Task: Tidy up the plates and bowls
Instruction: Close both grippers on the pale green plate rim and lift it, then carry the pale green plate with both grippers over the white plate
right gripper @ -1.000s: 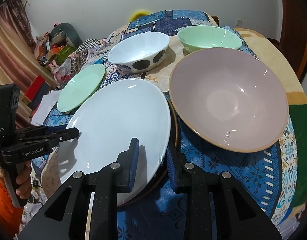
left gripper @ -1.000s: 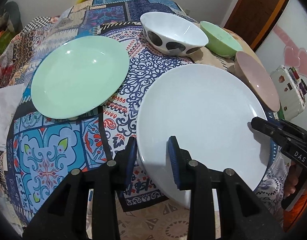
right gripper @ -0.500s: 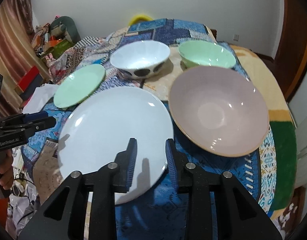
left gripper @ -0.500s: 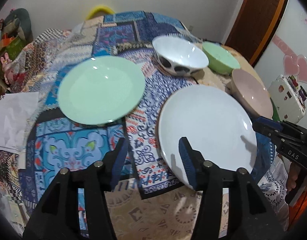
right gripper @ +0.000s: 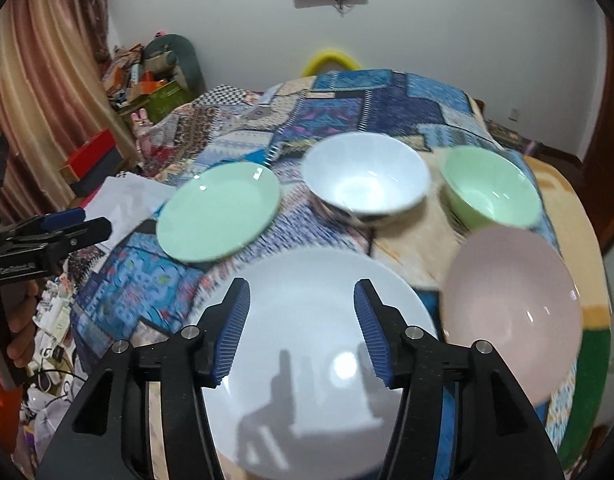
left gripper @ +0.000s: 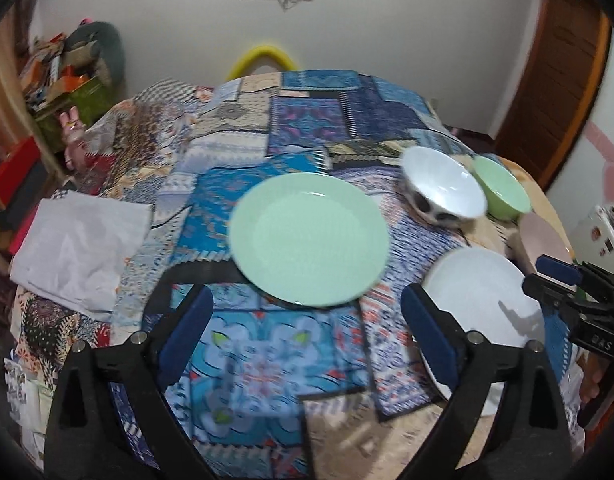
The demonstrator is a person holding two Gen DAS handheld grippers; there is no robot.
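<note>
The white plate (right gripper: 319,320) lies flat on the patchwork tablecloth (left gripper: 267,360) near the front edge. Above its near rim my right gripper (right gripper: 301,286) hovers, jaws opening, nothing between them. My left gripper (left gripper: 305,300) is wide and still opening, empty, just short of the green plate (left gripper: 309,240). That green plate (right gripper: 219,212) lies left of the white plate (left gripper: 483,292). Behind stand a white bowl with dark spots (right gripper: 367,176) and a green bowl (right gripper: 491,188). A pink bowl (right gripper: 511,308) sits right of the white plate.
A white sheet (left gripper: 79,240) lies at the table's left edge. A yellow chair back (left gripper: 263,56) rises behind the table. Boxes and clutter (right gripper: 147,84) fill the back left corner. A hand (right gripper: 19,328) holds the left gripper (right gripper: 67,224) low at the left.
Both grippers have pulled back and up from the white plate's rim, and their jaws have spread apart. The left view has swung left onto the green plate.
</note>
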